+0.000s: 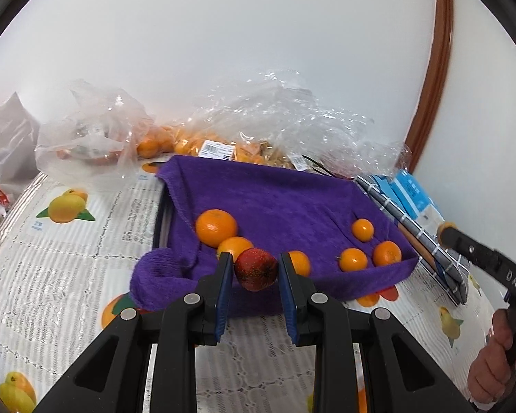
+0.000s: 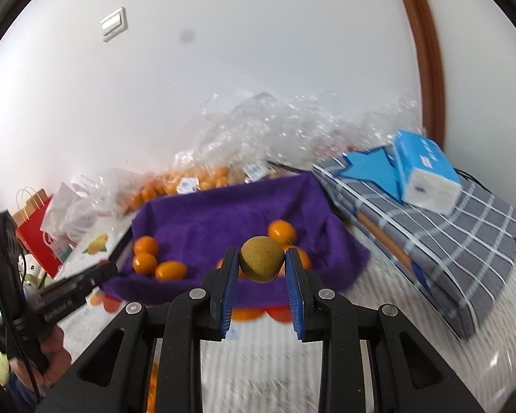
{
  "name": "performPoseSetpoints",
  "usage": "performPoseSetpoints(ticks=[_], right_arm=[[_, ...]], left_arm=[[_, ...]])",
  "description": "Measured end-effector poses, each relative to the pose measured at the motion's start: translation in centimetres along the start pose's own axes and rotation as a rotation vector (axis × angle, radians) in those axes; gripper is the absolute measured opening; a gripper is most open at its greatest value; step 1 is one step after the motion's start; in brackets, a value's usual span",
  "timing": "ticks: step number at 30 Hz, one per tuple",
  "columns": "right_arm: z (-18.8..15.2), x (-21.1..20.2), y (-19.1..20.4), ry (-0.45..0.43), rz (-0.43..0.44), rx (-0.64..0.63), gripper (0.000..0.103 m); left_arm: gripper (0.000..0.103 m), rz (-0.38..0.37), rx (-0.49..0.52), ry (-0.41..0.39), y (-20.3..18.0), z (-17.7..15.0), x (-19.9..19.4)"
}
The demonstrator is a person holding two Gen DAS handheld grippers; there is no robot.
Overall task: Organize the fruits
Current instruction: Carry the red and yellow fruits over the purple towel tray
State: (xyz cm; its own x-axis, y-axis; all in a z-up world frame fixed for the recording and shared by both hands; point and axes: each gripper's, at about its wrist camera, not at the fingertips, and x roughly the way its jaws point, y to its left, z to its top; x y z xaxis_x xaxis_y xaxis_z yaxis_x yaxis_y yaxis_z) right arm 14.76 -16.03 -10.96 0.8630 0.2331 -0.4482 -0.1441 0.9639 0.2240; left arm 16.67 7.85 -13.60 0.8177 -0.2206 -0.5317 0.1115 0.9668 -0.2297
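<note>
While both hands hang over the table point(image 1: 68, 275), each pair of tongs is clamped on a fruit. The left tongs point(image 1: 255, 268) pinch a small red fruit point(image 1: 256, 269) between blue pads, just above the near edge of the purple towel point(image 1: 275, 203). The right tongs point(image 2: 262, 264) squeeze a round greenish-brown fruit point(image 2: 261, 258), also in front of that towel. The towel lines a shallow tray, and several oranges point(image 1: 216, 228) lie scattered on it, some left, some right. Underneath, the table wears a white lace-pattern cover printed with fruit pictures. Behind the tray, crumpled clear plastic bags point(image 1: 285, 117) hold more oranges against a plain white wall point(image 1: 223, 34). To the right, a grey checked cloth point(image 2: 464, 241) carries a blue tissue pack point(image 2: 426, 172), beside a brown wooden frame point(image 2: 426, 51). A wall switch point(image 2: 114, 24) sits high up; a red paper bag point(image 2: 38, 227) stands far left.
</note>
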Motion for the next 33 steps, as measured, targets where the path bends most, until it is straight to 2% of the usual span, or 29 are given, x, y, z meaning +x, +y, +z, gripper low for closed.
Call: performPoseSetpoints(ticks=[5,9,14,20,23,33], right_arm=[[1.7,1.6,1.1,-0.016,0.029,-0.012,0.027],[2.9,3.6,1.6,-0.007,0.043,-0.025,0.027],[2.6,6.5,1.1,0.043,0.046,-0.026,0.027],[0.9,9.8,0.0,0.153,0.04,-0.017,0.027],[0.8,10.7,-0.4,0.194,0.056,0.007,0.027],[0.1,11.0,0.3,0.211,0.002,-0.032,0.028]], left_arm=[[0.025,0.046,-0.001,-0.025,0.5,0.3,-0.1],[0.025,0.035,-0.034,-0.021,1.3,0.6,-0.1],[0.025,0.025,-0.084,-0.005,2.3,0.7,0.1],[0.025,-0.01,-0.159,0.029,3.4,0.7,0.8],[0.025,0.011,-0.152,0.022,3.4,0.7,0.8],[0.025,0.058,-0.083,0.024,2.6,0.4,1.5]])
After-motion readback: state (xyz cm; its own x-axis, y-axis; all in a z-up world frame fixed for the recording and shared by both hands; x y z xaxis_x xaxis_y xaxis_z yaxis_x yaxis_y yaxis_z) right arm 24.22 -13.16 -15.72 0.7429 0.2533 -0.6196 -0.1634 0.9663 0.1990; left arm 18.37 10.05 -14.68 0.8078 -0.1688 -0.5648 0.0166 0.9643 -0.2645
